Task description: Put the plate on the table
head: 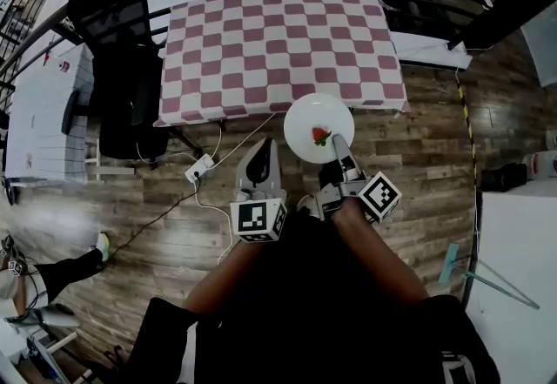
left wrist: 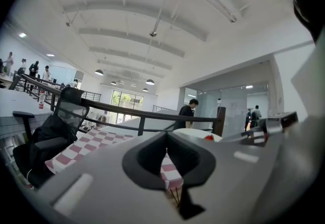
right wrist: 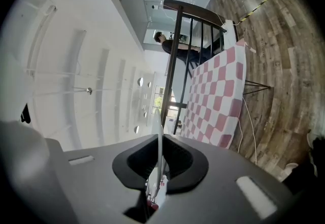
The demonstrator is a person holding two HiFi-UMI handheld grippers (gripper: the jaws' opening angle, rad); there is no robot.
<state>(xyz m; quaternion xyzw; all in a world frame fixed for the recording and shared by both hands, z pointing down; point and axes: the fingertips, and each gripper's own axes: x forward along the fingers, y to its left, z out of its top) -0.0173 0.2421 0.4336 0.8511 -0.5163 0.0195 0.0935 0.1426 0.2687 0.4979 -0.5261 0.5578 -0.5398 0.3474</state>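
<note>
Right claw [head: 336, 144] pinches the white plate [head: 305, 117] by its near rim, midair over floor [head: 418, 165], short of the checkered bench [head: 278, 34]. Stiff, slick, probably breakable; red bit [head: 321, 136], maybe strawberry, could slide. Left claw [head: 260, 151] closed, empty.

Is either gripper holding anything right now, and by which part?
The right gripper holds the white plate by its near rim, jaws clamped on the edge. The left gripper holds nothing.
</note>
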